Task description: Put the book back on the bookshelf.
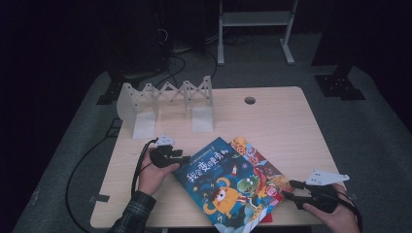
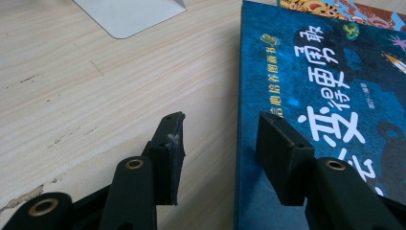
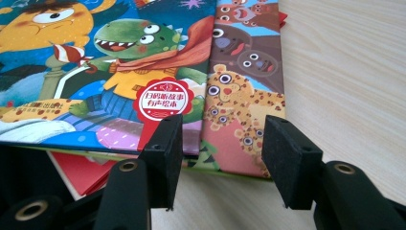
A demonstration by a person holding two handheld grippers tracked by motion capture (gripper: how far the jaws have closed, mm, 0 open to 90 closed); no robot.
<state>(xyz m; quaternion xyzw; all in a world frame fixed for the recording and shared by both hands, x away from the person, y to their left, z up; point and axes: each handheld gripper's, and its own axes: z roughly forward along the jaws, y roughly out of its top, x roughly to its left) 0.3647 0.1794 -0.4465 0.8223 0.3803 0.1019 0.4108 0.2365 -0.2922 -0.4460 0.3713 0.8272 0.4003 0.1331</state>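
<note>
Wooden table (image 1: 282,121) under everything, and we've got a white folding book rack (image 1: 165,99) standing near its far left corner. Blue monster book (image 1: 226,187) lies at the near edge on top of an orange animal book (image 1: 257,162). Our left gripper (image 1: 186,158) sits open, jaws straddling the blue book's left edge. Right gripper (image 1: 290,189) is open too, at the orange book's right corner.

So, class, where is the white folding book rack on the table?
In the high view the white rack stands at the table's far left, beyond the left gripper.
</note>
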